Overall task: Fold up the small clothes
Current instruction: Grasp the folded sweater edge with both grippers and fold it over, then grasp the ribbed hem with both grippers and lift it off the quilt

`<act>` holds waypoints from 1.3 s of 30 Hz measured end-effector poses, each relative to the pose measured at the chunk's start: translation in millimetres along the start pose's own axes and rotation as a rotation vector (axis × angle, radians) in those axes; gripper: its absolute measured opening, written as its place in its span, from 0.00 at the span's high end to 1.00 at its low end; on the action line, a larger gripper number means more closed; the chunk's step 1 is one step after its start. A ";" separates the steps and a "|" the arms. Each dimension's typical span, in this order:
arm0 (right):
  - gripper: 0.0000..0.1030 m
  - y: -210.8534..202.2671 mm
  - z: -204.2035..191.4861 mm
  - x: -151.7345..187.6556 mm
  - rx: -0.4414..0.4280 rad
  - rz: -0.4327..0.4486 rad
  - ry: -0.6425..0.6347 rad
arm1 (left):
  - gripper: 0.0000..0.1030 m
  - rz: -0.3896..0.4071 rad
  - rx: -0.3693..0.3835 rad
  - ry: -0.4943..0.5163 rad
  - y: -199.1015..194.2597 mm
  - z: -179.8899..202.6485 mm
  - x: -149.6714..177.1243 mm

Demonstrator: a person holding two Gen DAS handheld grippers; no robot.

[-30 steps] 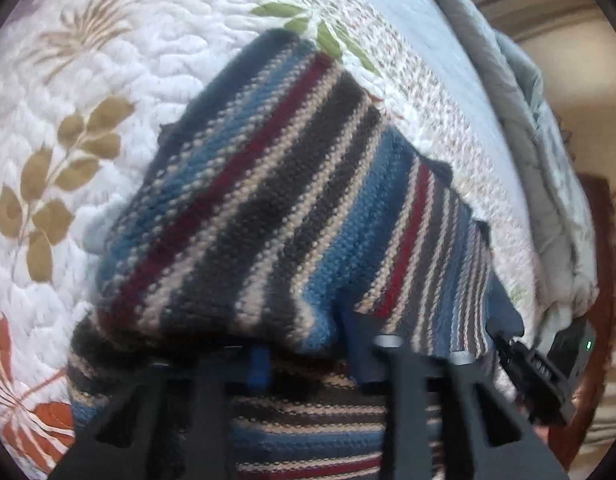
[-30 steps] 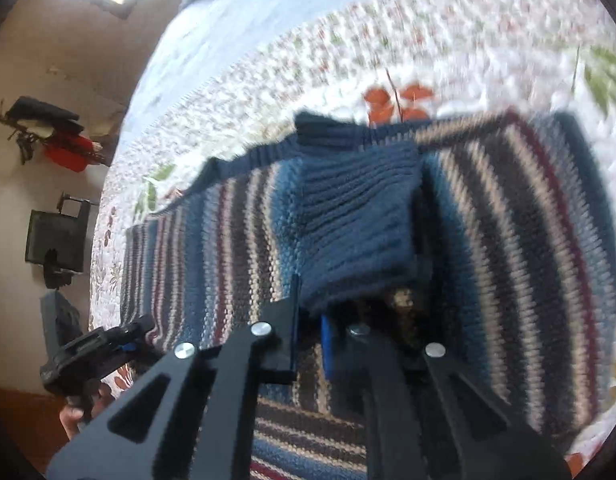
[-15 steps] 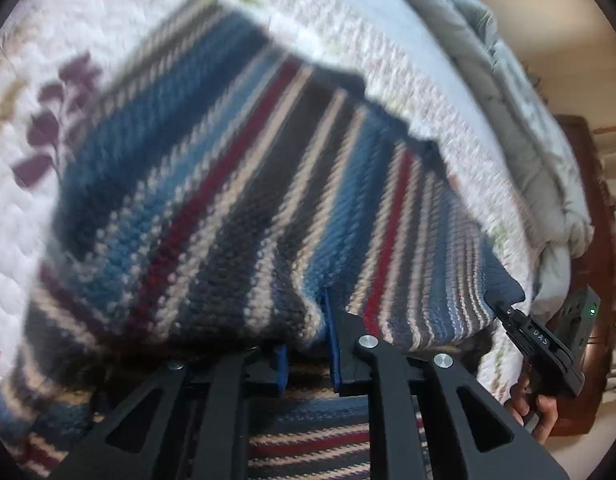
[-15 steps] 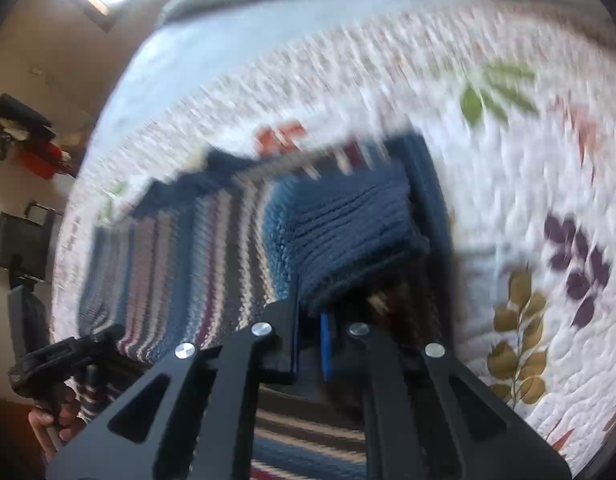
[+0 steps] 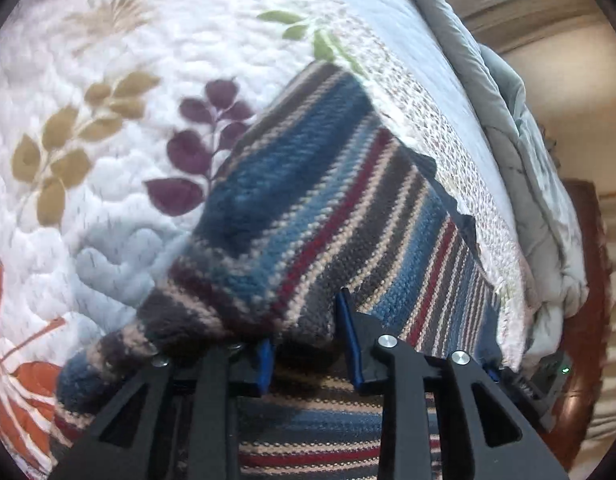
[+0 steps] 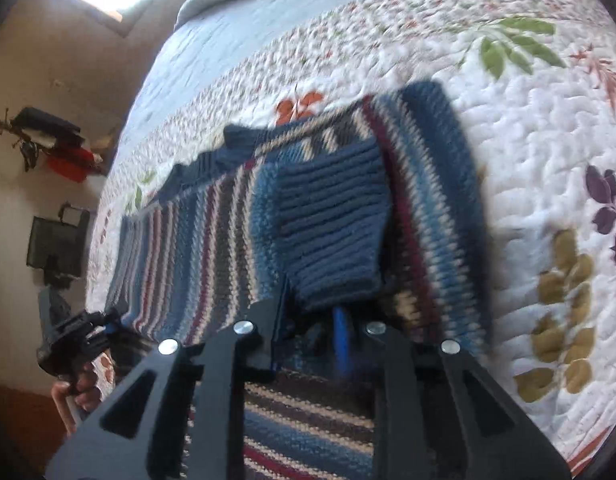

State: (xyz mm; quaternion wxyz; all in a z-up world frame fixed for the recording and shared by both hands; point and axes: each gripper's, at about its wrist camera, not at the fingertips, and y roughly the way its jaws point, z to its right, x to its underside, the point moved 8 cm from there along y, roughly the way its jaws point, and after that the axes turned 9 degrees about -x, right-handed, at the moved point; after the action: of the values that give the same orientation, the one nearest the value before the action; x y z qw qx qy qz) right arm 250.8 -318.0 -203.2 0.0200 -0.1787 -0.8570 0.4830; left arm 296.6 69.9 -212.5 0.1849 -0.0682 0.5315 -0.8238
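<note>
One striped knitted sweater [image 5: 328,216] lies folded on the leaf-print quilt [image 5: 107,60]. Two grippers work its near edge: the left gripper [image 5: 308,354] and right gripper [image 6: 312,332], both narrow jaws opening, a fold between each pair.

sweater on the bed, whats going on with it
A person is folding a striped sweater on a quilt, with a gripper in each hand. The left gripper and right gripper each have a folded-over part of the knit between their jaws, the right one at the ribbed blue cuff. Both sets of jaws are opening, seemingly to let the fold drop onto the sweater's body.
</note>
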 end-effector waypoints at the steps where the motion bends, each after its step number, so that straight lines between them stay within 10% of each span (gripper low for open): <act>1: 0.83 2.4 -1.4 1.2 0.022 -0.004 -0.015 | 0.71 -0.001 0.000 0.006 1.8 -0.4 0.3; 8: 0.90 15.8 -25.4 10.9 -0.056 -0.033 -0.043 | 0.78 0.044 0.015 -0.046 -7.8 -19.7 -11.7; 14: 0.87 31.0 -29.3 11.9 0.041 -0.066 -0.079 | 0.76 0.052 -0.070 0.048 -7.6 -13.3 -6.6; 20: 0.59 5.5 -37.8 13.6 0.069 -0.047 -0.116 | 0.33 0.067 -0.131 0.153 -27.0 13.0 19.5; 25: 0.61 -1.2 -32.6 20.4 -0.012 -0.056 -0.037 | 0.33 0.005 -0.055 0.179 -13.7 47.5 41.9; 27: 0.84 4.9 -24.6 20.5 0.016 -0.064 -0.011 | 0.33 -0.004 -0.070 0.176 -2.4 55.5 43.1; 30: 0.92 12.8 -21.7 20.0 -0.017 -0.069 0.026 | 0.33 -0.012 -0.108 0.161 13.8 54.9 40.9; 39: 0.79 12.0 -24.3 26.1 0.004 -0.055 -0.019 | 0.33 -0.007 -0.159 0.218 18.3 57.2 43.8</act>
State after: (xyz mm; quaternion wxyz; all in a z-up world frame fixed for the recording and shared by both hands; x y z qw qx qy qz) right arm 234.8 -283.9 -203.8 0.0255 -0.1502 -0.8607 0.4858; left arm 278.1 -1.9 -208.3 0.1173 0.0054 0.6120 -0.7821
